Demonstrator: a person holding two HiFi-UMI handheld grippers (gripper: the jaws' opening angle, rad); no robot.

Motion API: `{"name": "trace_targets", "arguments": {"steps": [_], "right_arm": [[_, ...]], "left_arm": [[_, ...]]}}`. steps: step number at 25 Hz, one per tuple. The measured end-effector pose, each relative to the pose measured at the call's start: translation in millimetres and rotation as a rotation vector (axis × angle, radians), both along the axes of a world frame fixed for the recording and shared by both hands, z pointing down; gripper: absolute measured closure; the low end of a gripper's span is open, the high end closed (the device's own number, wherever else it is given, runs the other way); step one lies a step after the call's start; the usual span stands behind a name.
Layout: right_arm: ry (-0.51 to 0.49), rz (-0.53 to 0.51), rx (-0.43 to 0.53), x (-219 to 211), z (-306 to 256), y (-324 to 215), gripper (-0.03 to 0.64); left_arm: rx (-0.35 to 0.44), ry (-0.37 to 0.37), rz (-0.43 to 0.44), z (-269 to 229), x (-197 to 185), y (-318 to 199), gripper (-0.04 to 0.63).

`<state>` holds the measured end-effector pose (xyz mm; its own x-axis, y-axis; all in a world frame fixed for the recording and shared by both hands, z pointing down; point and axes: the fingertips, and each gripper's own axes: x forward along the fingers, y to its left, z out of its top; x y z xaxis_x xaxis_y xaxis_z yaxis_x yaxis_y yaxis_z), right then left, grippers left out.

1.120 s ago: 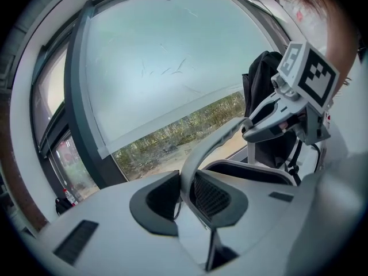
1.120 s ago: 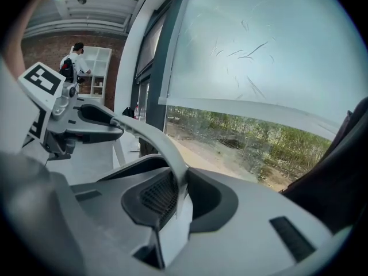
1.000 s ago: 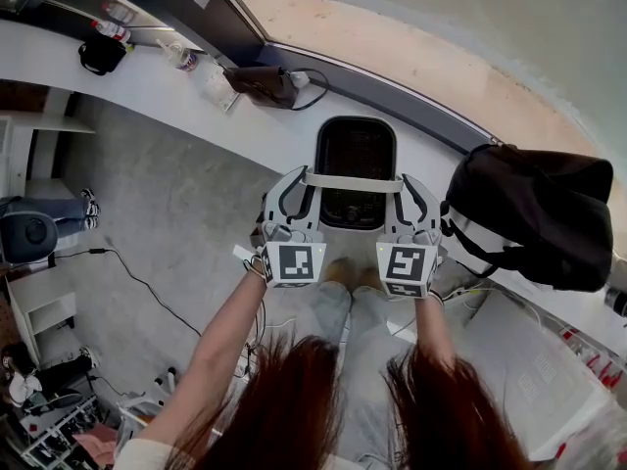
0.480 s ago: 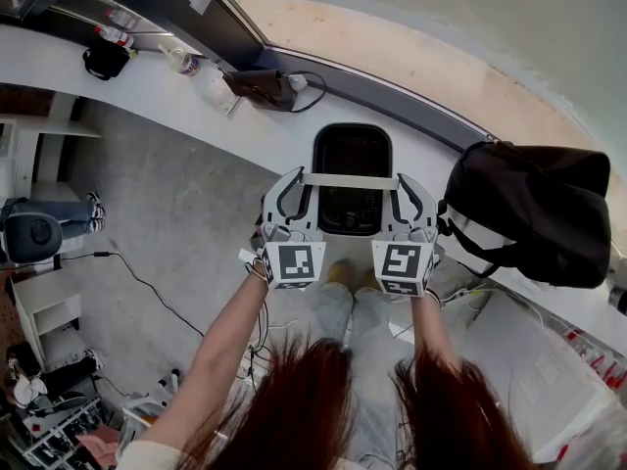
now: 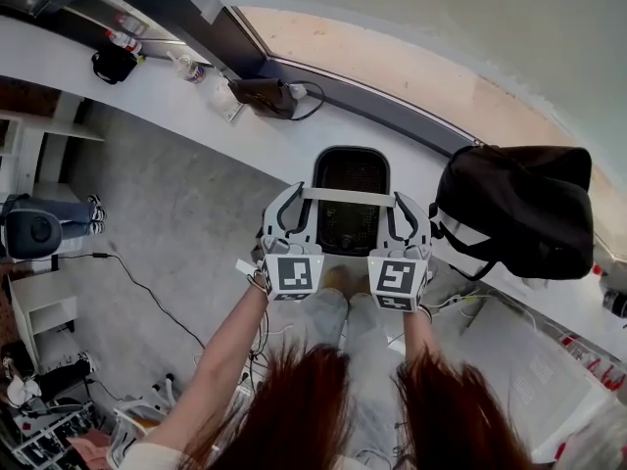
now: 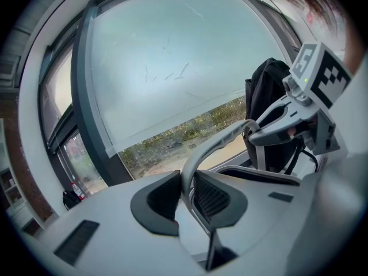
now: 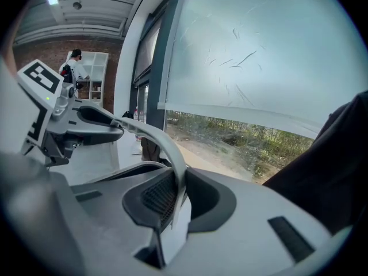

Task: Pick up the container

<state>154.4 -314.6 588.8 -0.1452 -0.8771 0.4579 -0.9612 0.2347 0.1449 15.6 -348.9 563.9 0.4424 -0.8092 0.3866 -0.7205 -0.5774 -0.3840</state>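
The container is a black rectangular basket with a pale flat handle across its top, seen in the head view over the counter's front edge. My left gripper holds the handle's left end and my right gripper its right end. In the left gripper view the handle strip runs between the jaws of the left gripper. The right gripper view shows the strip likewise between the right gripper's jaws. Both pairs of jaws are closing, with the pads pressing the strip.
A large black backpack sits on the white counter just right of the container. Further left along the counter are a dark bag with a cable, bottles and a small black pouch. The window runs behind.
The grippers and the container have shifted a little lower in the head view, toward me, and the two grippers stand slightly closer together. Both still hold the handle.
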Motion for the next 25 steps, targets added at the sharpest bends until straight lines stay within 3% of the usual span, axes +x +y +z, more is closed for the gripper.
{"name": "trace_targets", "arguments": {"steps": [25], "right_arm": [[0.003,-0.012,0.069,23.1,-103.0,52.1,0.552]], "left_arm": [[0.048,0.059,-0.066,-101.3,21.4,59.8,0.512]]}}
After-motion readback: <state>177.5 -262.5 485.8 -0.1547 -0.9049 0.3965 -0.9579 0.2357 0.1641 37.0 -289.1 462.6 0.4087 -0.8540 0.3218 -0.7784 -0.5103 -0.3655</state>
